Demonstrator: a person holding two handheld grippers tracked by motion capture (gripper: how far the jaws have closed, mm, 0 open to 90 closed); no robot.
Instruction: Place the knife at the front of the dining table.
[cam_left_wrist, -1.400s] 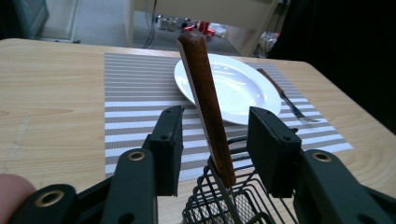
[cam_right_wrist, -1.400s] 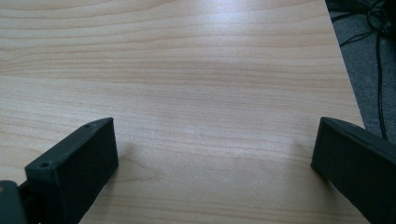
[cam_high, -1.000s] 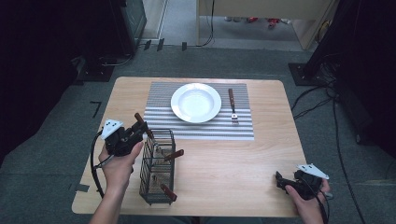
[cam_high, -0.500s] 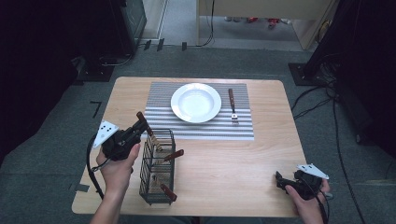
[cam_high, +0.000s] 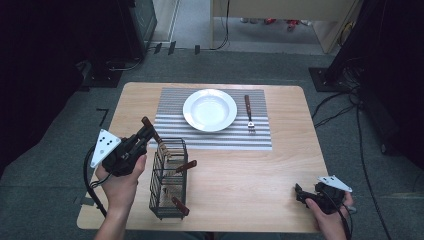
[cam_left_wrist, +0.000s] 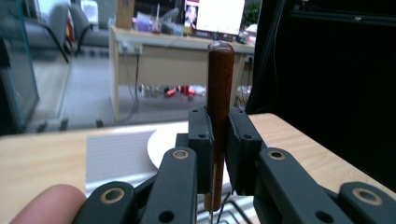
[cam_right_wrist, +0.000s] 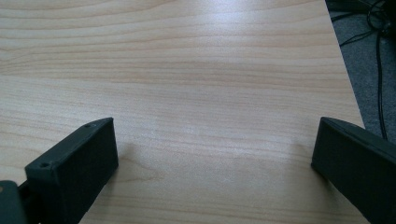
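My left gripper (cam_high: 144, 133) is shut on the brown wooden handle of a utensil (cam_high: 147, 123), held above the far left corner of a black wire basket (cam_high: 169, 192). In the left gripper view the handle (cam_left_wrist: 220, 70) stands upright between the two pads of the gripper (cam_left_wrist: 218, 128); its thin metal shaft drops out of sight below. Two more wooden-handled utensils (cam_high: 185, 166) (cam_high: 179, 205) stick out of the basket. My right gripper (cam_high: 301, 193) rests open on the table's near right corner, with bare wood between the jaws of the gripper (cam_right_wrist: 215, 154).
A white plate (cam_high: 210, 110) sits on a striped placemat (cam_high: 215, 139) at the far middle of the wooden table (cam_high: 250, 170). A fork (cam_high: 248, 114) with a wooden handle lies to the right of the plate. Cables run across the floor at the right.
My left gripper has risen and drifted slightly left with the wooden-handled utensil clamped in it, drawing it up out of the basket. The right gripper has stayed put.
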